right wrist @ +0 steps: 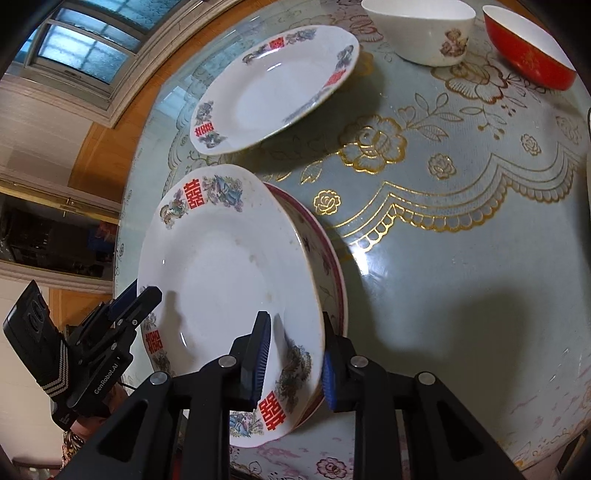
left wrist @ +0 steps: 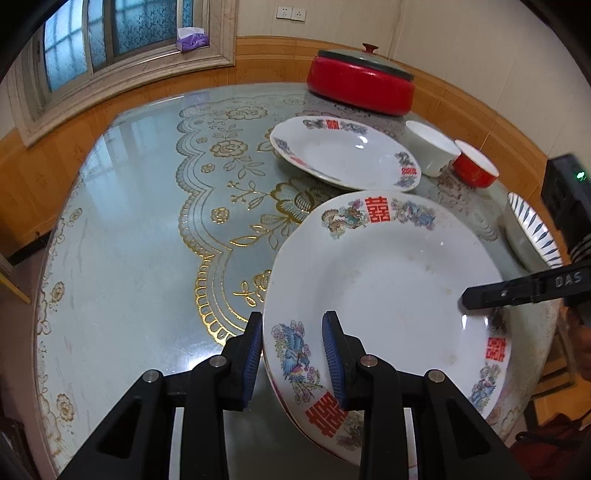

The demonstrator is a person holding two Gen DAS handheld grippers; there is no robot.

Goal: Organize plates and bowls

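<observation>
A white plate with red characters and bird prints lies on a pink-rimmed plate. Both grippers hold this stack low over the table's near side. My left gripper is shut on the rim at one side, and it shows in the right wrist view as a black tip. My right gripper is shut on the opposite rim, with both plates between its blue pads. One of its fingers reaches over the plate in the left wrist view. A matching plate rests on the table beyond.
The round glass-topped table has a gold floral cloth under it. A white bowl and a red bowl stand behind the far plate. A lidded red pot sits at the back. A blue-striped bowl is at the right.
</observation>
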